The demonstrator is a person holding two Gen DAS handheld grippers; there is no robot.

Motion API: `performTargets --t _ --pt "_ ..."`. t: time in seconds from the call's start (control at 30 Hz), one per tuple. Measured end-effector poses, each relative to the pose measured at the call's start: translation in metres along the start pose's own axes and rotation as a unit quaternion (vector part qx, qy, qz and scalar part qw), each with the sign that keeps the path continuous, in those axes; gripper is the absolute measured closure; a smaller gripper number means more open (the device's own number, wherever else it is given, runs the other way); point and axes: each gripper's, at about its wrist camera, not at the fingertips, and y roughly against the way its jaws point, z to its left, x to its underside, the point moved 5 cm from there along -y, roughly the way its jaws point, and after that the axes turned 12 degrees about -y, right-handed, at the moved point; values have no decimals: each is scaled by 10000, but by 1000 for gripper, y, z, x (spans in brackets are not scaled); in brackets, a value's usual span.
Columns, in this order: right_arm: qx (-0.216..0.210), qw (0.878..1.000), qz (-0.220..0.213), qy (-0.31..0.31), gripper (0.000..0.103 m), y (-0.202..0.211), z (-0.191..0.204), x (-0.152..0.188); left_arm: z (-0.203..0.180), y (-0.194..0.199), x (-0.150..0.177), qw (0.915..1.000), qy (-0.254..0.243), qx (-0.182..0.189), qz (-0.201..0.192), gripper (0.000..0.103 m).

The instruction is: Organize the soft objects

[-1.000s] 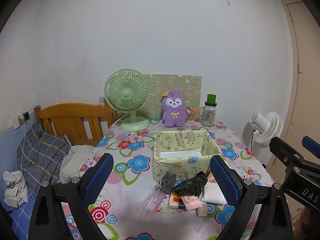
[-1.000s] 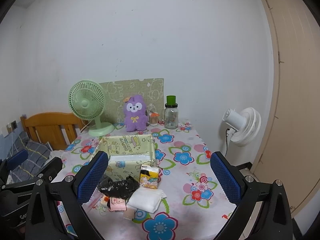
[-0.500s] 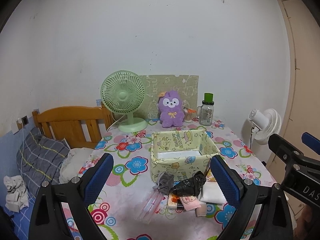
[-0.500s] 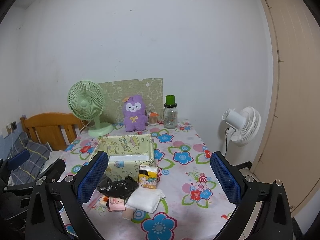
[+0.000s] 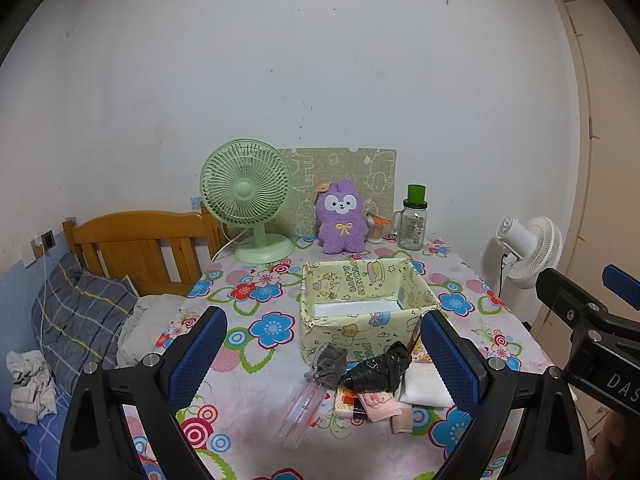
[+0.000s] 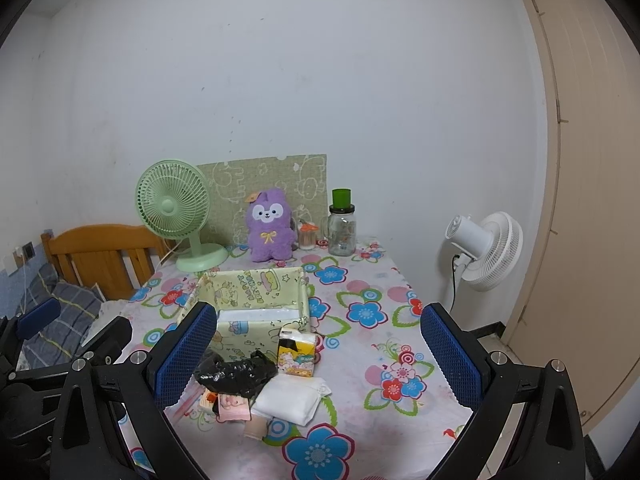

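With both the left gripper [image 5: 320, 356] and right gripper [image 6: 320, 354] spread wide and empty above the near-edge heap, a grab at the crumpled black plastic bag [image 6: 234, 372] risks dragging the folded white cloth [image 6: 290, 398] beneath, short of the yellow-green fabric box [image 6: 256, 300].

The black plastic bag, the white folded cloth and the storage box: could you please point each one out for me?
black plastic bag [image 6: 234, 374]: right wrist view, its crumpled middle.
white folded cloth [image 6: 290, 398]: right wrist view, its top face.
storage box [image 5: 344, 332]: left wrist view, its near wall.
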Motion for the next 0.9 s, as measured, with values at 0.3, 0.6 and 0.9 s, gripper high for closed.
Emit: performTargets --t 0.3,0.6,0.9 --pt "-8 10000 0 18 0 -1 3 0 0 0 0 10000 -4 5 -2 5" --pt "-21 10000 7 15 0 -1 4 0 0 -1 -1 10000 -9 17 -8 5" --pt "-96 9999 29 15 0 -2 6 0 0 0 -1 10000 -12 24 -14 5"
